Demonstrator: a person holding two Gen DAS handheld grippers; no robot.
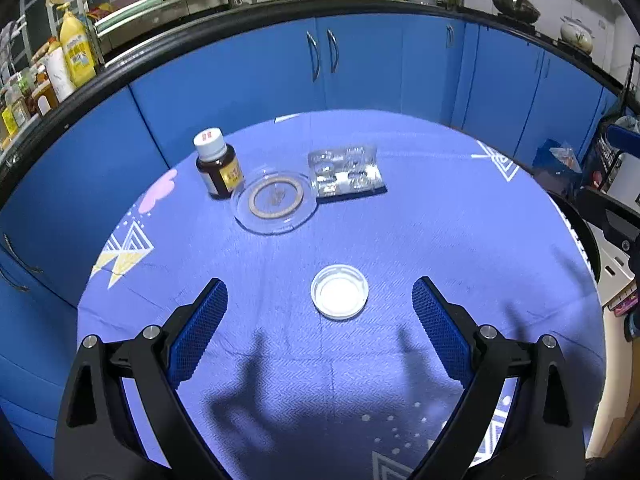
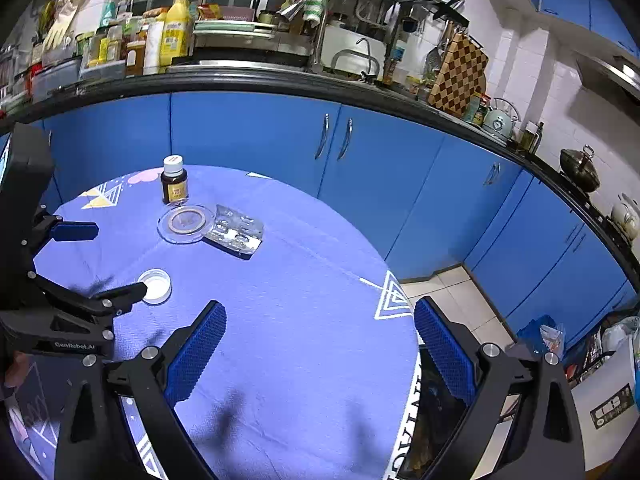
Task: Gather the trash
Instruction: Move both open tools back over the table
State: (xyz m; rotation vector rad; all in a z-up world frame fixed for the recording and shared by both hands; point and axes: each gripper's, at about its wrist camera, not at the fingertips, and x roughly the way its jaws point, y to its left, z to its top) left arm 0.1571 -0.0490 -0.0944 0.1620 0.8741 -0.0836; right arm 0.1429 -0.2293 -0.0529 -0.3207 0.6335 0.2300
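Above blue tablecloth [image 1: 440,220]: left gripper [image 1: 320,296] jaws spread wide around white lid [image 1: 339,291]; right gripper [image 2: 320,320] jaws spread, empty.

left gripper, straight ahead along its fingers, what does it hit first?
Most likely the small white round lid, lying open side up on the blue tablecloth, roughly centred ahead of the open left gripper. Height above the cloth is unclear, so it might instead pass over toward the clear glass dish.

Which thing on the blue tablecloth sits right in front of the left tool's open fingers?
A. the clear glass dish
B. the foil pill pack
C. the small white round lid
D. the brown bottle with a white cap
C: the small white round lid lies between and just ahead of the left gripper and its spread fingers; the others sit farther back.
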